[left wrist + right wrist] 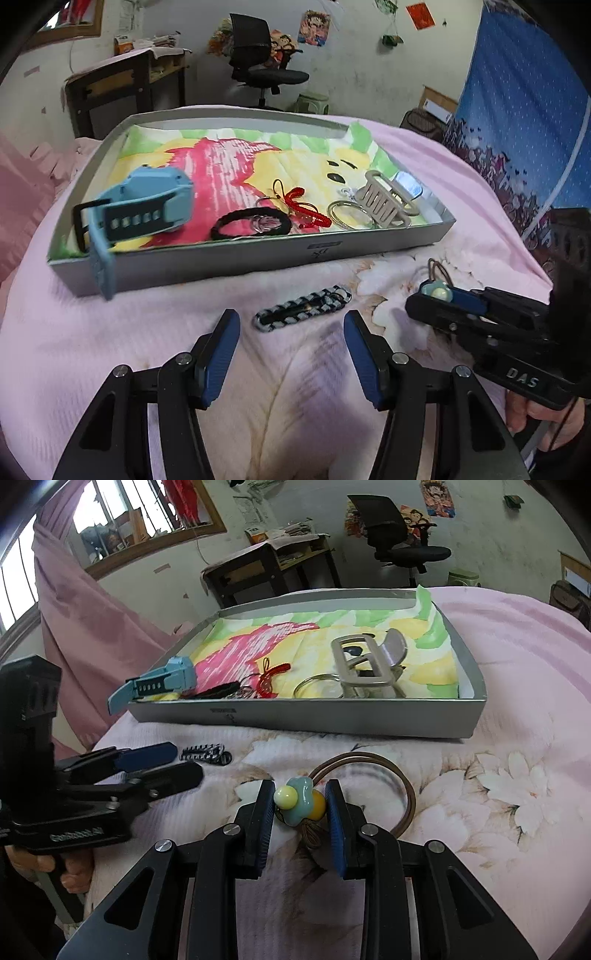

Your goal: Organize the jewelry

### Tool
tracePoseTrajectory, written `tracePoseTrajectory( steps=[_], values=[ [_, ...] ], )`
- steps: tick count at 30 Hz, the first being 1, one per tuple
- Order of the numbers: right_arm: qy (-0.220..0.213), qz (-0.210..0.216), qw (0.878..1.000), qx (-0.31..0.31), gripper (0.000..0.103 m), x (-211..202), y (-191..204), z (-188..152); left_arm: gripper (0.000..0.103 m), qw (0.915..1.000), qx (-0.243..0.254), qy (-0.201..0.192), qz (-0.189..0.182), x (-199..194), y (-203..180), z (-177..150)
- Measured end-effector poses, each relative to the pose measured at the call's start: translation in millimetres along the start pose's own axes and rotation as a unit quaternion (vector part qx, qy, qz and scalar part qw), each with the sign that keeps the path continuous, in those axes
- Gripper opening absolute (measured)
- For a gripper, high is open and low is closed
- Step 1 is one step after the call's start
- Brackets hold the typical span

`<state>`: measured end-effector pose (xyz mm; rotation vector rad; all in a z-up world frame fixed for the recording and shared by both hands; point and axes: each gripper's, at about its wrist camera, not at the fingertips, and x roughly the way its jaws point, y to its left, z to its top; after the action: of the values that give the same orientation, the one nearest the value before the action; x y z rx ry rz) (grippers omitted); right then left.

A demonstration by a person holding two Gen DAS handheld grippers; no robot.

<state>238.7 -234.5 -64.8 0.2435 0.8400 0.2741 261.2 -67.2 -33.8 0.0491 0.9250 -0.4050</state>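
Note:
A grey tray [258, 254] lined with a colourful cloth sits on the pink bed. It holds a blue watch [144, 210], a black braided bracelet [251, 221], a red cord bracelet [306, 212], a metal ring [349, 216] and a beige hair claw [388, 203]. A black-and-white braided strap [303, 308] lies on the bed just ahead of my open left gripper [291, 328]. My right gripper [300, 801] is shut on a hair tie's blue flower charm [299, 803]; its brown elastic loop [402, 794] rests on the bed.
The tray [332, 716] stands beyond both grippers. The left gripper [162, 762] shows at the left of the right wrist view, next to the braided strap [205, 755]. A desk [125, 85] and an office chair [262, 59] stand by the far wall.

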Motion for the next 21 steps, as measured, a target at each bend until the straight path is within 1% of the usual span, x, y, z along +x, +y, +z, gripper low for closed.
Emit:
tracePoseTrajectory(
  steps=[6, 7, 8, 10, 11, 12, 13, 15, 18, 21],
  values=[
    [0.001, 0.002, 1.0, 0.009, 0.025, 3, -3, 1, 0.055, 0.9996, 0.027, 0.007, -0.001, 8, -11, 5],
    [0.001, 0.002, 1.0, 0.009, 0.025, 3, -4, 1, 0.052, 0.9995, 0.031, 0.007, -0.003, 9, -12, 5],
    [0.001, 0.003, 1.0, 0.009, 0.025, 3, -4, 1, 0.045, 0.9994, 0.034, 0.007, -0.003, 8, -13, 4],
    [0.002, 0.003, 1.0, 0.009, 0.025, 4, -4, 1, 0.036, 0.9993, 0.035, 0.007, -0.009, 8, -13, 3],
    [0.002, 0.003, 1.0, 0.008, 0.025, 4, -3, 2, 0.028, 0.9993, 0.035, 0.009, -0.012, 7, -13, 3],
    [0.002, 0.003, 1.0, 0.007, 0.025, 4, -3, 2, 0.023, 0.9991, 0.036, 0.011, -0.017, 7, -13, 2],
    [0.002, 0.003, 1.0, 0.006, 0.025, 4, -3, 2, 0.02, 0.999, 0.037, 0.012, -0.02, 8, -14, 2],
    [0.002, 0.003, 1.0, 0.007, 0.025, 4, -3, 2, 0.012, 0.9986, 0.042, 0.016, -0.027, 9, -16, 1],
    [0.002, 0.004, 1.0, 0.008, 0.025, 3, -3, 2, 0.006, 0.9977, 0.056, 0.019, -0.032, 10, -22, -1],
    [0.002, 0.004, 1.0, 0.008, 0.025, 3, -3, 2, 0.005, 0.9973, 0.062, 0.019, -0.033, 9, -25, -1]
  ],
)
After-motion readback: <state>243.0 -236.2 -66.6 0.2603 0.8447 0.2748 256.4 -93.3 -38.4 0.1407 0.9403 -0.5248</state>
